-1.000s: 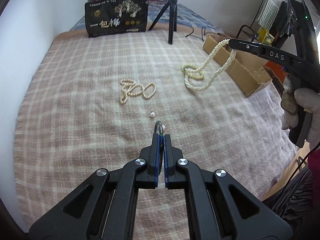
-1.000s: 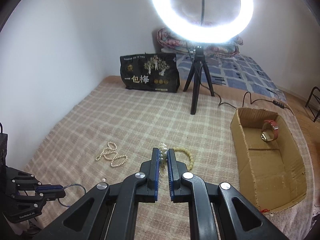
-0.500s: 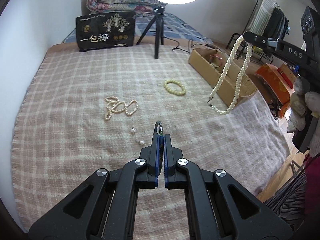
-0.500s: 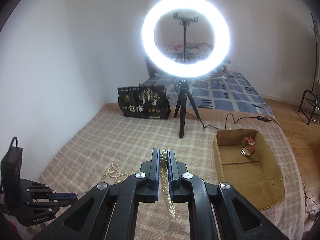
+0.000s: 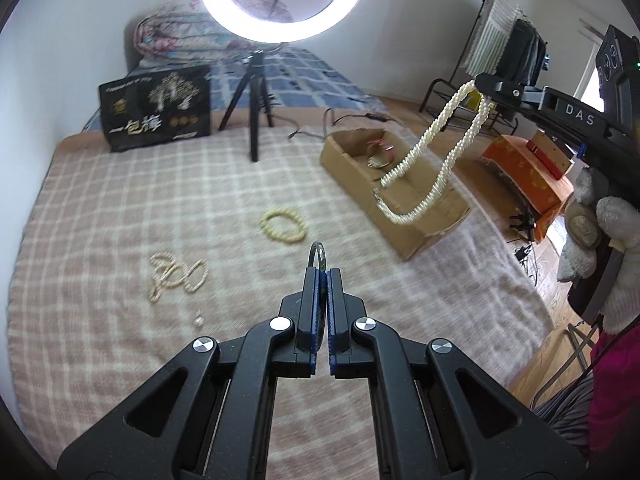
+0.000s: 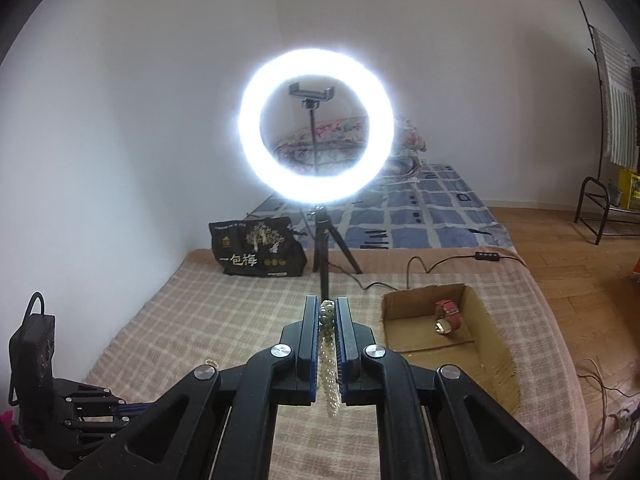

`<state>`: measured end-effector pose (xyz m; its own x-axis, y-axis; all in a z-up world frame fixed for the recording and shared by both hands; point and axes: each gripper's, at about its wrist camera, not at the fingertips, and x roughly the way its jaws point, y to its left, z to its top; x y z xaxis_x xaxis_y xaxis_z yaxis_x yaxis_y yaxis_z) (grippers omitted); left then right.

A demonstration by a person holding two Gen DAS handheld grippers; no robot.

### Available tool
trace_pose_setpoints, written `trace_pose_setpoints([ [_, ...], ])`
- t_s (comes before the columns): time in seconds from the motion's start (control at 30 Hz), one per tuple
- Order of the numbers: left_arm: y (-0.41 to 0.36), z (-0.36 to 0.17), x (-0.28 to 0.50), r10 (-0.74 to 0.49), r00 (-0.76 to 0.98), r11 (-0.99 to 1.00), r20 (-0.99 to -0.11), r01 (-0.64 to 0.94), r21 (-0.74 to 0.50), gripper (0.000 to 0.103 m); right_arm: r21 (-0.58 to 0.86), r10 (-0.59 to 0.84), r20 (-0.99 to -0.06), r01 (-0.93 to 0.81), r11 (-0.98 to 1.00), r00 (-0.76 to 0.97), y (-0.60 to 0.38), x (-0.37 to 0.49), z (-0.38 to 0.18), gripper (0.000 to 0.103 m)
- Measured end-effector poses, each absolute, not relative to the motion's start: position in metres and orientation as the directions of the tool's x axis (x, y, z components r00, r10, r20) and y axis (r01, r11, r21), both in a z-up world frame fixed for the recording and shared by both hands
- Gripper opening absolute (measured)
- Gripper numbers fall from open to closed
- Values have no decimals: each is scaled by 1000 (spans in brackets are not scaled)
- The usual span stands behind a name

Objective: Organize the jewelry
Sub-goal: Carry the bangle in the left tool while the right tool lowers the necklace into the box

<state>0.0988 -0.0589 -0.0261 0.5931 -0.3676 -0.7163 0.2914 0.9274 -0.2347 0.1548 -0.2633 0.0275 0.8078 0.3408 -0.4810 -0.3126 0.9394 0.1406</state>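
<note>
My left gripper (image 5: pixel 322 272) is shut on a thin dark bangle (image 5: pixel 318 254) and holds it above the plaid blanket (image 5: pixel 120 208). My right gripper (image 6: pixel 328 304) is shut on a twisted white pearl necklace (image 6: pixel 330 376); in the left wrist view the necklace (image 5: pixel 436 152) hangs from it over the cardboard box (image 5: pixel 424 228). The box (image 6: pixel 492 364) holds a red-strapped watch (image 6: pixel 448 316). A yellow bead bracelet (image 5: pixel 283 226), a thin pearl strand (image 5: pixel 176 276) and small pearl earrings (image 5: pixel 198 319) lie on the blanket.
A ring light on a tripod (image 5: pixel 256 120) and a black bag (image 5: pixel 156 110) stand at the blanket's far edge. A cable (image 6: pixel 440 260) runs behind the box. An orange box (image 5: pixel 528 168) and a rack (image 5: pixel 496 32) are off to the right.
The right gripper has lifted the pearl necklace clear of the blanket and carried it right, over the box. The left gripper has risen, still holding the bangle.
</note>
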Motion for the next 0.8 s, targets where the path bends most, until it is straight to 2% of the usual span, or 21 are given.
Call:
trace_pose_setpoints([
  [0.23, -95, -16, 119, -410, 587, 908, -699, 336, -250, 1, 141, 289, -480, -253, 957, 828, -302, 167, 33, 5],
  [0.5, -137, -3, 155, -438, 594, 890, -674, 391, -234, 1, 148, 227, -502, -176, 973, 834, -346, 183, 22, 5],
  [0.8, -171, -5, 210, -480, 584, 871, -655, 404, -279, 1, 157, 201, -539, -137, 978, 818, -378, 197, 2, 5],
])
